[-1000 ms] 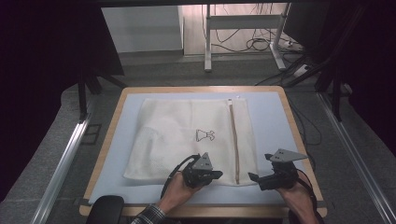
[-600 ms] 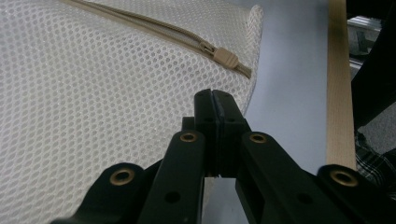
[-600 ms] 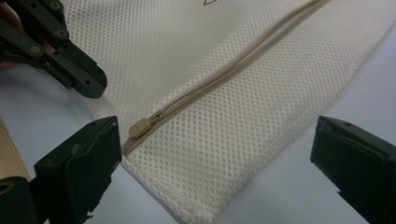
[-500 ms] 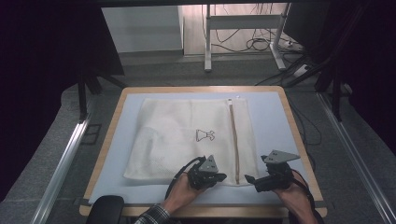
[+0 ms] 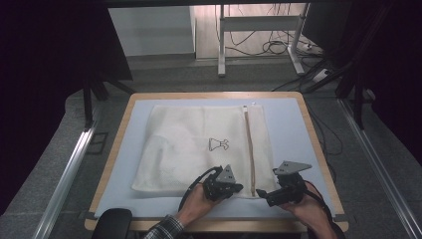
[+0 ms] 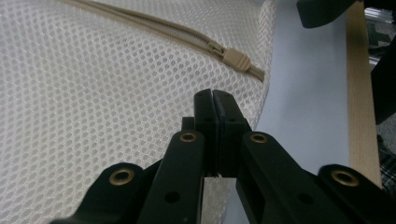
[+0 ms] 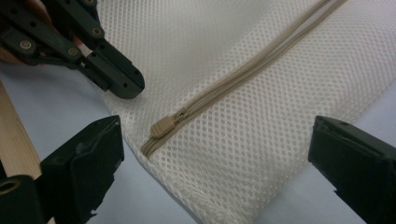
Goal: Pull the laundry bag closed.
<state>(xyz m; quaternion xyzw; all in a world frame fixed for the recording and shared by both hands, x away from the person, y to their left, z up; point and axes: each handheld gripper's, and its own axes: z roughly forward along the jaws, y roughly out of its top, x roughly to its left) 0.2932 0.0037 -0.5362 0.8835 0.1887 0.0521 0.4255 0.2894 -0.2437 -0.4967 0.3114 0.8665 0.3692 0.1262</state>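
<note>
Left edge first: grey floor and a metal rail [image 5: 64,174] run beside the tabletop [image 5: 119,149], which has a wooden rim and a pale blue top. On it lies the mesh bag [image 5: 194,149], white, flat, with a small black print [image 5: 219,144] near its middle. Moving right along the near edge, the left hand [image 5: 191,209] comes in from below with the left hand-held gripper [image 5: 238,187]; its jaws are clenched tight together, pads meeting, tip resting at the bag's near edge. In the left gripper view a sliver of mesh seems to sit between the pads low down, but whether it is truly pinched I cannot tell. Just right of that tip runs the beige zipper [image 5: 249,149], from the far edge to the near one, and its slider [image 7: 162,127] sits at the near end, close to the bag's corner. Then the right hand-held gripper [image 5: 263,194], held by the right hand [image 5: 311,211]: jaws released, spread wide, one on each side of the slider, touching nothing, hovering over the corner. Beyond it, blue surface, then the wooden rim.
</note>
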